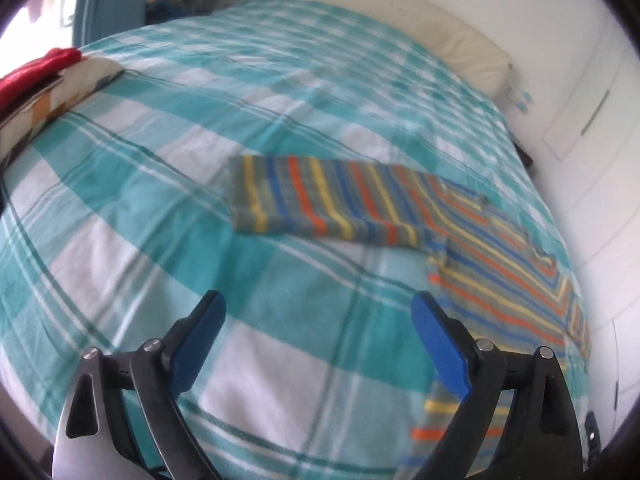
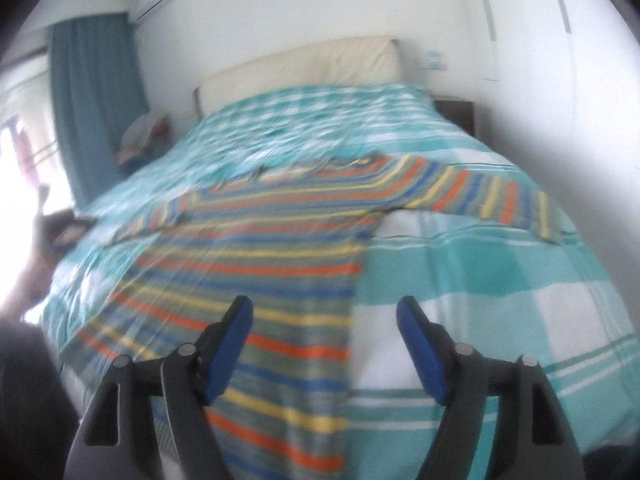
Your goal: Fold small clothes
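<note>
striped shirt spread flat on the bed, both tongs released and empty.

the shirt (image 2: 256, 264) lies on the checked bedspread (image 2: 500, 280), body running toward 12 o'clock from the right tongs (image 2: 325, 344), which hover over its near hem and seem nearer. from the left tongs (image 1: 320, 340) it sits at 2 o'clock, one sleeve (image 1: 320, 204) reaching toward 11.

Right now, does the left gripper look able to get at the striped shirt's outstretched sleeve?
Probably yes. The left gripper is open and empty above the checked bedspread, and nothing lies between it and the striped shirt's sleeve ahead, which lies flat.
</note>
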The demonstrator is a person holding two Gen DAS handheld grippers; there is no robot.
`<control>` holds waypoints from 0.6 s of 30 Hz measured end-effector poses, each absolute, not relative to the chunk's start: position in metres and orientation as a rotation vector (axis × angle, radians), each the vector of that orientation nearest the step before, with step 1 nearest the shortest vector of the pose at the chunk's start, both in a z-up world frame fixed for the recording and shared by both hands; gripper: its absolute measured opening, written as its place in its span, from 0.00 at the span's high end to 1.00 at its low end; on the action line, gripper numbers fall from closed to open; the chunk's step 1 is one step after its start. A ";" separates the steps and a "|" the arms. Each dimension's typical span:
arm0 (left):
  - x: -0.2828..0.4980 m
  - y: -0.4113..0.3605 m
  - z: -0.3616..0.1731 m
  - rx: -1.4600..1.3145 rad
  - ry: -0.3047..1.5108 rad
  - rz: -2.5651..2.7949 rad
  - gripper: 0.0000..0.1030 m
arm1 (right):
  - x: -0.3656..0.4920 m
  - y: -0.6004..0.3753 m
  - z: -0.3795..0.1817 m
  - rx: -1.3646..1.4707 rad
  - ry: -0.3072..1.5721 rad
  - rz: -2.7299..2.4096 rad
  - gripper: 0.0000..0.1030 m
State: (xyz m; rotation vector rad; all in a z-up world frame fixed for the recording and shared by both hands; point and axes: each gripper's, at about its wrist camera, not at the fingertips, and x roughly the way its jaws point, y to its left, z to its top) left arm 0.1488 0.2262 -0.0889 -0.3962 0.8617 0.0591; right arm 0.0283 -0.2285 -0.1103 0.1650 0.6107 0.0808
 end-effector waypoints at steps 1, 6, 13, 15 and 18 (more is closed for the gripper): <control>0.145 0.214 -0.093 -0.378 0.864 0.038 0.07 | 0.031 -0.233 -0.114 0.182 0.624 0.067 0.27; 0.150 0.184 -0.118 -0.294 0.883 0.018 0.07 | 0.041 -0.233 -0.127 0.162 0.681 0.037 0.27; 0.154 0.178 -0.132 -0.223 0.897 0.047 0.07 | 0.045 -0.227 -0.131 0.109 0.668 0.019 0.27; 0.157 0.181 -0.140 -0.244 0.930 0.059 0.07 | 0.050 -0.228 -0.133 0.112 0.675 0.017 0.27; 0.162 0.185 -0.153 -0.278 0.989 0.068 0.06 | 0.054 -0.228 -0.137 0.122 0.691 0.009 0.27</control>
